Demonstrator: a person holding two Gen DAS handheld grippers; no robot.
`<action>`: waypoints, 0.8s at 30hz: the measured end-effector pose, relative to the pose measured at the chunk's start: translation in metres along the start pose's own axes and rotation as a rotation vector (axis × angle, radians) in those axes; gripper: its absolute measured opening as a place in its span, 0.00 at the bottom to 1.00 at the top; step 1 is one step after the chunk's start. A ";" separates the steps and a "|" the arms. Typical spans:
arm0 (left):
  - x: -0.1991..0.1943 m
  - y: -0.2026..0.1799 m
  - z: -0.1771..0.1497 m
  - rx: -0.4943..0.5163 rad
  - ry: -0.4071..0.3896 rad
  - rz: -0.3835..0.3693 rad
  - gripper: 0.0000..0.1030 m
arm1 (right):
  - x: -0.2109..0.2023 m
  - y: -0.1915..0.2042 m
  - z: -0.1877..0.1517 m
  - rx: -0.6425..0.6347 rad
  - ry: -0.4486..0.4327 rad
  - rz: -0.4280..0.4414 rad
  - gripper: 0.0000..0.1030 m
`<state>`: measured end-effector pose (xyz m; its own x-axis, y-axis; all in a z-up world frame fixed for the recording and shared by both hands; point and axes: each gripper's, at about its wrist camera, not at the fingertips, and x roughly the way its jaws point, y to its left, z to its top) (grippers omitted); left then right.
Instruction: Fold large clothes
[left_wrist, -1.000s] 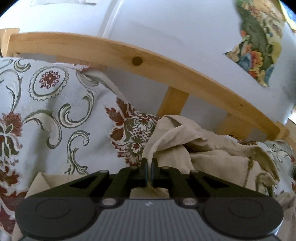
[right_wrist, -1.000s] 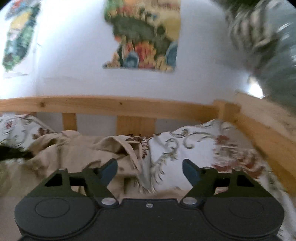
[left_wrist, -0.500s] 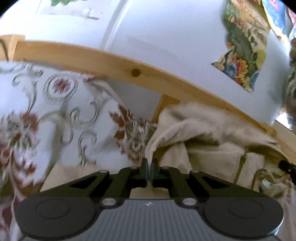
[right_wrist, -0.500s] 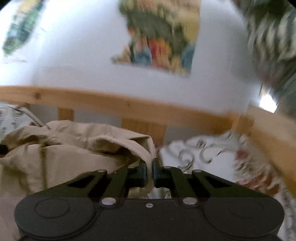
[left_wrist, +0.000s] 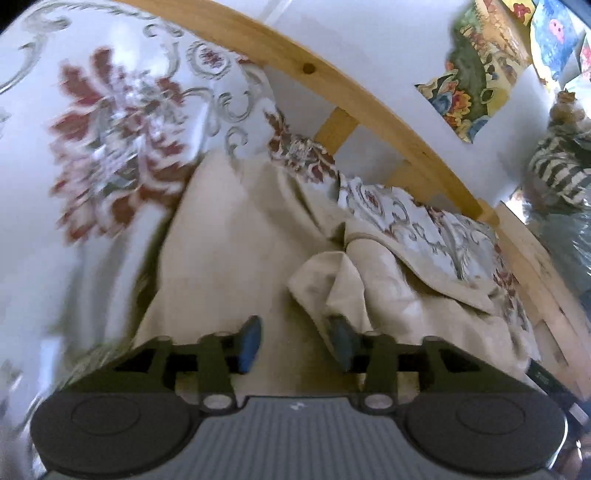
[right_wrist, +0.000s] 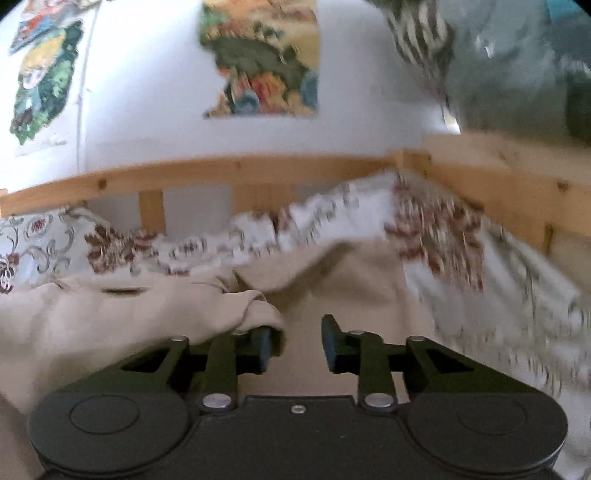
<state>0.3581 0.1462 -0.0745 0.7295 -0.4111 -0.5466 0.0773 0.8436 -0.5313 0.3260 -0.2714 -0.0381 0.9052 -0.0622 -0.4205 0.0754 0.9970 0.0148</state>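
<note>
on the left, the patterned bedspread (left_wrist: 110, 155), white with red flowers and grey scrolls, rose in a blurred mound against the wooden bed rail (left_wrist: 369, 99). the beige garment (left_wrist: 229, 258) lay spread on the bed just below it, running under the left hand-held gripper (left_wrist: 295, 341). that gripper's jaws had just been opening and stood apart, the pads pressing nothing; a crumpled fold of the garment lay over the tip of the pad on the picture's right, and flat cloth showed in the gap between the two. further right, a flap of bedspread lay folded over the garment beside the rail, and a torn colourful poster (left_wrist: 476, 70) hung on the white wall.

seen from the right hand-held gripper (right_wrist: 295, 345), the same beige garment (right_wrist: 110, 317) lay heaped to the left, one bunched edge draped over the left pad. those jaws too had just been opening and stood apart, clamped on nothing, with flat beige cloth beneath the gap. to the right the bedspread (right_wrist: 498, 277) sloped away, blurred, toward the corner of the bed rail (right_wrist: 258, 173). striped and grey fabric (right_wrist: 498, 55) hung at the top right.
</note>
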 end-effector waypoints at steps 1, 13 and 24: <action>-0.005 0.002 -0.002 0.000 0.008 -0.006 0.47 | -0.001 -0.001 -0.006 -0.001 0.013 0.006 0.35; 0.011 -0.013 0.023 -0.052 0.061 -0.067 0.74 | -0.044 -0.034 -0.020 0.218 0.062 0.090 0.86; 0.053 -0.055 0.021 0.168 0.048 0.051 0.11 | 0.019 -0.004 -0.015 0.354 0.192 0.206 0.18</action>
<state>0.4070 0.0852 -0.0605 0.7027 -0.3785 -0.6024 0.1561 0.9081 -0.3886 0.3368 -0.2758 -0.0602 0.8247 0.1792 -0.5364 0.0700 0.9088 0.4112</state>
